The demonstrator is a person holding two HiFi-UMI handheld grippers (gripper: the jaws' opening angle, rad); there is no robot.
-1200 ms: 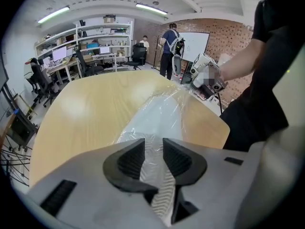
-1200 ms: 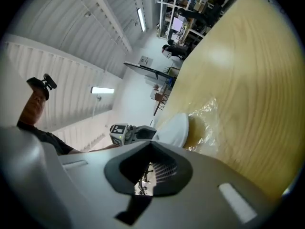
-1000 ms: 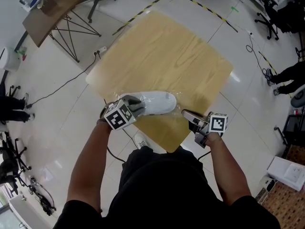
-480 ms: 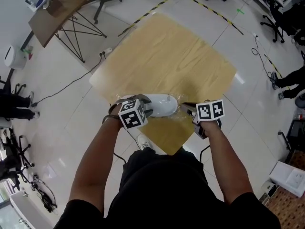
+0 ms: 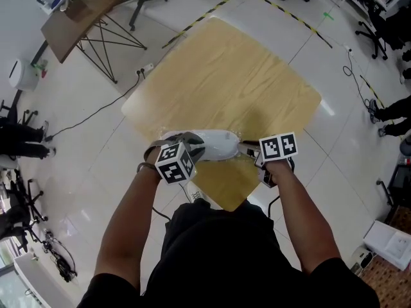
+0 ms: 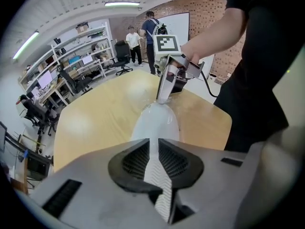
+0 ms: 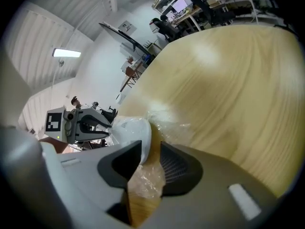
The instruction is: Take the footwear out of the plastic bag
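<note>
A white shoe (image 5: 218,143) lies in a clear plastic bag (image 7: 167,127) near the front corner of the wooden table (image 5: 225,76). My left gripper (image 5: 192,149) has just been closing and is shut on the shoe's heel end. In the left gripper view its pads (image 6: 177,162) press on a white chevron-patterned part of the shoe (image 6: 155,123). My right gripper (image 5: 247,149) is at the toe end and its jaws have just been opening. Crumpled plastic lies loose between them in the right gripper view, so the right gripper (image 7: 150,163) is open there. The shoe's toe (image 7: 131,130) sits just beyond.
The table's front corner (image 5: 226,204) is close to my body. A small brown-topped folding table (image 5: 70,11) stands on the floor at upper left, with a cable (image 5: 83,117) running from it. Office chairs and yellow-black floor tape (image 5: 276,8) lie beyond. People (image 6: 143,32) stand far off.
My right gripper has moved left and down to the shoe's toe end, from a spot apart from it. The left gripper's marker cube has rolled a little while staying at the heel.
</note>
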